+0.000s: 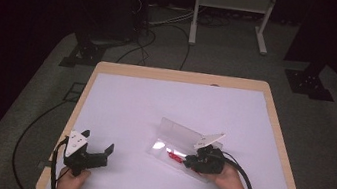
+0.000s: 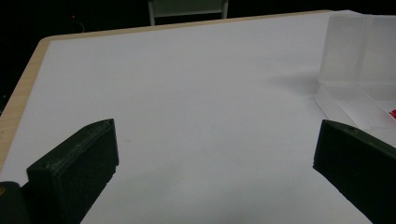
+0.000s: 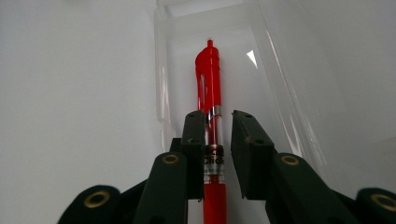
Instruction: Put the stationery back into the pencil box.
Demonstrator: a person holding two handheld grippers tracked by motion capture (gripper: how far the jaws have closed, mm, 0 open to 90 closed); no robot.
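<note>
The right tool (image 3: 218,122) points into a clear plastic case (image 3: 280,84) with its two black jaws on either side of a red pen (image 3: 208,79). The left jaw lies against the barrel while a narrow gap shows at the right jaw, so the grip looks released rather than clenched. The pen is bright red with a clip along its upper part, a silver ring at the middle and a clear band with dark print just below it; it lies lengthwise on the floor of the case, close to one long wall. In the high view the case (image 1: 178,135) sits right of the worktop's middle, its lid standing up at the far side, and the right tool (image 1: 204,160) rests over its near end. The left tool (image 1: 93,153) waits near the front left corner, jaws wide apart with nothing between them. The white worktop (image 1: 155,102) lies bare between the tools and out to its wooden edges.
</note>
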